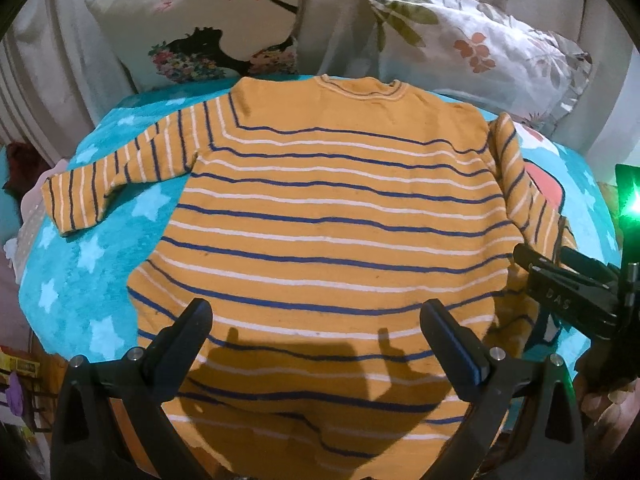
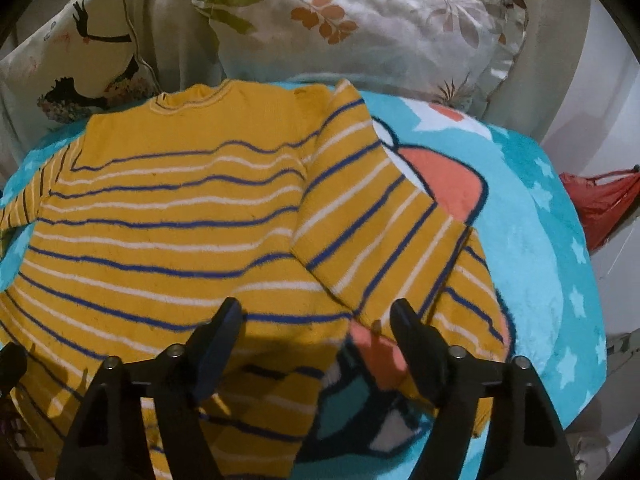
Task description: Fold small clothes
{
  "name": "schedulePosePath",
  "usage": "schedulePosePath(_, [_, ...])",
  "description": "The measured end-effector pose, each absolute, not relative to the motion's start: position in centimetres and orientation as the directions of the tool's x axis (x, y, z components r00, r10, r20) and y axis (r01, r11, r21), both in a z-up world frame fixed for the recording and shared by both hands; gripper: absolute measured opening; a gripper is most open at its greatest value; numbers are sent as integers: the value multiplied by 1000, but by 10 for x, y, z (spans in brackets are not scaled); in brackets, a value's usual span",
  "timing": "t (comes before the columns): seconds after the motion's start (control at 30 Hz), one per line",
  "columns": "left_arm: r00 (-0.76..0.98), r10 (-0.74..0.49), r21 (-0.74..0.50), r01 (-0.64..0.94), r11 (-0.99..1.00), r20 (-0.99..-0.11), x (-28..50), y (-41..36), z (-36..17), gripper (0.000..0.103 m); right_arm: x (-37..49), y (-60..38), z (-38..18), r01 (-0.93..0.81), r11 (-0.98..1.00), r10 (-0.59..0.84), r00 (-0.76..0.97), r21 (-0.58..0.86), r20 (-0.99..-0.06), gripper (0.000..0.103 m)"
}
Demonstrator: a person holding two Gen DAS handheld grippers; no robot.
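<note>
Black fingers of the left tool (image 1: 316,340) stand apart above the striped sweater's (image 1: 320,220) hem, gripping nothing. Only the left view shows its left sleeve (image 1: 104,184) spread on the turquoise blanket (image 1: 80,264). Right tool (image 2: 316,332), jaws apart and empty, hovers over the right sleeve (image 2: 372,216), whose cuff looks blurred.
</note>
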State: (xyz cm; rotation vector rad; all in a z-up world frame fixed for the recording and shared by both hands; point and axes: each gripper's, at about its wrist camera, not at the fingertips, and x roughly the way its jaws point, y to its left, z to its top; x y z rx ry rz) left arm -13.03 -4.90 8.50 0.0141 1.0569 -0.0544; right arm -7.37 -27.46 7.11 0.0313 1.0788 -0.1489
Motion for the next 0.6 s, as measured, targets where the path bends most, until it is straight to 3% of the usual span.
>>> schedulePosePath(0.4, [485, -51, -17, 74, 997, -873, -136, -65, 82, 103, -88, -288, 71, 131, 988, -132, 433, -83, -892, 76])
schedulePosePath(0.43, [484, -52, -18, 74, 997, -874, -136, -64, 82, 103, -89, -292, 72, 134, 988, -129, 440, -77, -889, 73])
schedulePosePath(0.5, [480, -57, -26, 70, 997, -876, -136, -61, 81, 103, -91, -308, 77, 161, 987, -96, 457, -24, -884, 52])
schedulePosePath(0.6, [470, -75, -59, 49, 997, -880, -136, -51, 80, 103, -97, -357, 84, 264, 961, -50, 475, 88, -879, 39])
